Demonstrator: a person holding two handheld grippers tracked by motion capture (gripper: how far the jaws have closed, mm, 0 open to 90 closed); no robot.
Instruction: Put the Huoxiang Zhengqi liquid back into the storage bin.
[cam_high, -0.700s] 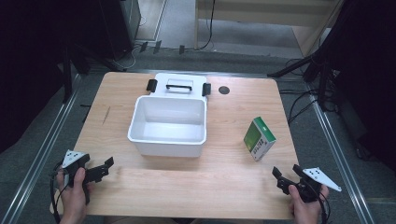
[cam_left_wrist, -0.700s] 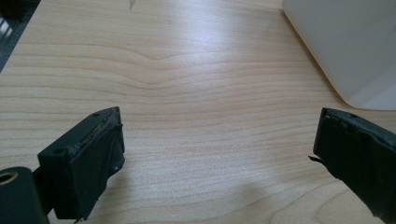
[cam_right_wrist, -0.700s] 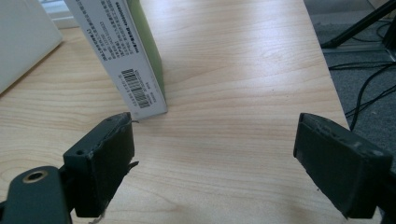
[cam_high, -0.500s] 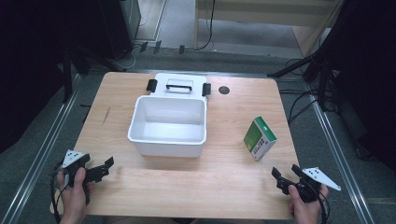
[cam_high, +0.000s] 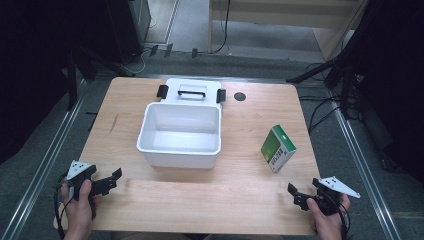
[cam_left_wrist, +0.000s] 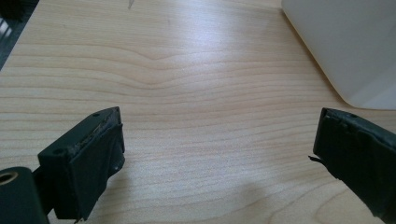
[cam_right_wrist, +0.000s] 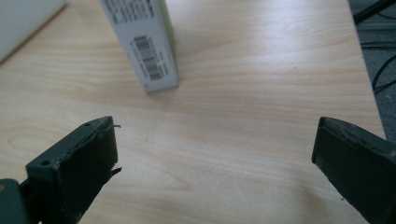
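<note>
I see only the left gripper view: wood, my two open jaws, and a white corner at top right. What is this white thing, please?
Observer: It is an open white bin in the middle of the table; the high view shows nothing inside it.
Operator: Does it have a lid?
Observer: Yes, a white lid with a black handle lies flat behind the bin, on its far side.
Operator: Is there anything else on the table?
Observer: A green and white box stands to the right of the bin, apart from it. The right gripper is open near the table's front edge, its jaws toward the box and holding nothing.
</note>
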